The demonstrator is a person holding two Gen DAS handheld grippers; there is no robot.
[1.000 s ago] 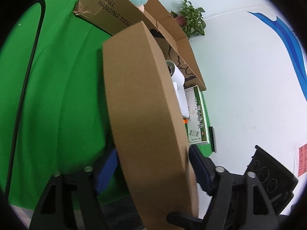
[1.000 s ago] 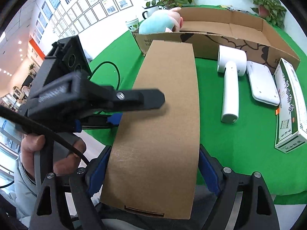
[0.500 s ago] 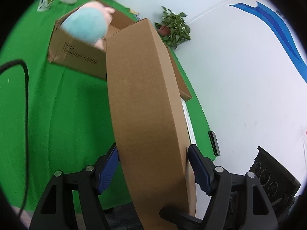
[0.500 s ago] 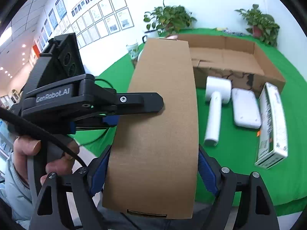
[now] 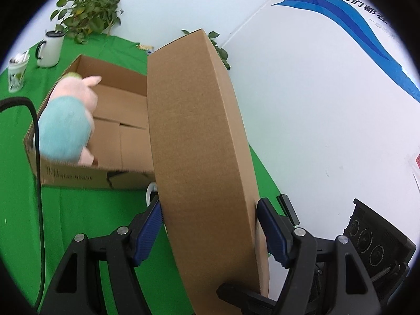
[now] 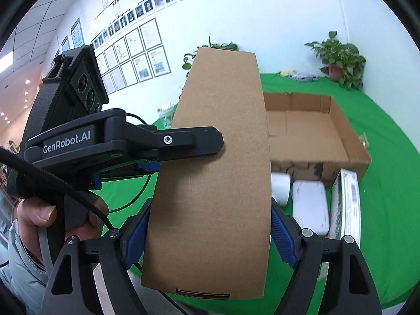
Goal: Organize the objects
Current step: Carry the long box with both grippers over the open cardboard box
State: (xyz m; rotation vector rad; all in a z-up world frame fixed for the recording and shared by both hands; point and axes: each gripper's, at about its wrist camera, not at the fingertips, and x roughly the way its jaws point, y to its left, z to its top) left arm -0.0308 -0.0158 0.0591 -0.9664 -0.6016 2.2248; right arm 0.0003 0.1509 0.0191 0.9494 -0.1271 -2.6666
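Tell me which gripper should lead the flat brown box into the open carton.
Probably the right gripper: it clamps the flat brown box across its near end and faces the open carton directly. The left gripper grips from the side, nearer the plush toy.

A tall brown cardboard box (image 5: pixel 199 141) fills the middle of both views and hides much behind it. In the left wrist view it covers the right half of the open carton (image 5: pixel 115 120) and all but a sliver of a white object (image 5: pixel 151 191) at its lower edge — too little shows to name it. The print on the carton's front wall is blurred and unreadable. In the right wrist view the box blocks most of a leafy plant (image 6: pixel 218 46) and the carton's left end. A white cylinder (image 6: pixel 280 187) is half hidden, and a printed packet (image 6: pixel 344 204) is blurred — its text illegible.
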